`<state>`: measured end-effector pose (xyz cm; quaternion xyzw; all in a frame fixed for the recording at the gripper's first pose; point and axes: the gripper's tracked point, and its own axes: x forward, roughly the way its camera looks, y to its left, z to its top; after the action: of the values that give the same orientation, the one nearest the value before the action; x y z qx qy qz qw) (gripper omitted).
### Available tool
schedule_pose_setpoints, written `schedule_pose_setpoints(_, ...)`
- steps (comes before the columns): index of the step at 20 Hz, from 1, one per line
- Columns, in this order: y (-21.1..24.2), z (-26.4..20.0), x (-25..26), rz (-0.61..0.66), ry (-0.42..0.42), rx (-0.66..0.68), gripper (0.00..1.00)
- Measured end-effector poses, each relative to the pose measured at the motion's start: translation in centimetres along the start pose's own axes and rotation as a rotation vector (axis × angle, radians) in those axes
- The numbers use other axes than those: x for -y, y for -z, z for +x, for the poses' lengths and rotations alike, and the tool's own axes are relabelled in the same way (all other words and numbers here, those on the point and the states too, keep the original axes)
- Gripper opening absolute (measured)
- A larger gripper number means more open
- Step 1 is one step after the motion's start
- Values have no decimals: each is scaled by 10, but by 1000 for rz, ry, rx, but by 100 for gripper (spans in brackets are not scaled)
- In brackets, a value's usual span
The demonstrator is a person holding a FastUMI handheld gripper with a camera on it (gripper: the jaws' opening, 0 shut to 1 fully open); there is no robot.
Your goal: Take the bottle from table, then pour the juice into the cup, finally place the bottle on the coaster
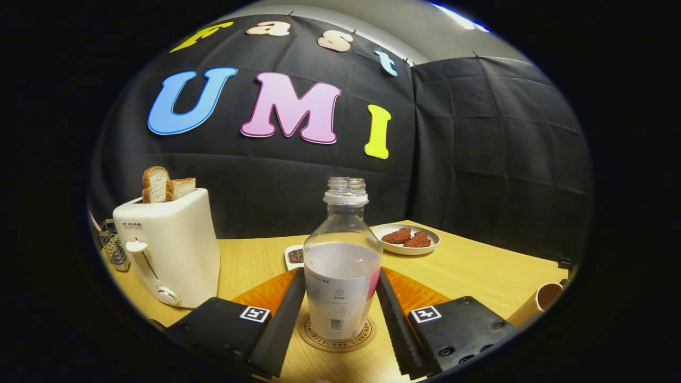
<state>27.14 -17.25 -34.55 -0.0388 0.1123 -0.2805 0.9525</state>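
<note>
Bottle [343,266]: upright and uncapped, standing on the round coaster [337,336]; pale juice fills its lower part
Gripper [340,314]: fingers [282,319] flank the bottle's sides closely; whether they press on it I cannot tell
Cup [538,304]: right of the fingers, at the tabletop [479,271] edge
Toaster [169,247]: left, two bread slices [166,185] upright in it
Plate [406,239]: beyond the bottle, holding reddish pieces; small dish [294,256] just beside

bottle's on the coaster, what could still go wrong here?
The hand-held gripper has a finger close on each side of the bottle; dragging one on the way out could tip it off the coaster. The bottle has no cap, so a tip would probably spill the liquid.
</note>
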Motion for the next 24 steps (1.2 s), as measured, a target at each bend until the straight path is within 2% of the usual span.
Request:
schedule_pose_setpoints(2,2,1,2,-5,-1,-7,85)
schedule_pose_setpoints(4,3,-1,4,-10,0,-14,99)
schedule_pose_setpoints(8,1,-14,0,9,-25,-27,98)
schedule_pose_setpoints(13,-12,-44,4,-38,-50,-9,97)
schedule_pose_setpoints(24,-77,-139,18,0,-141,46,97)
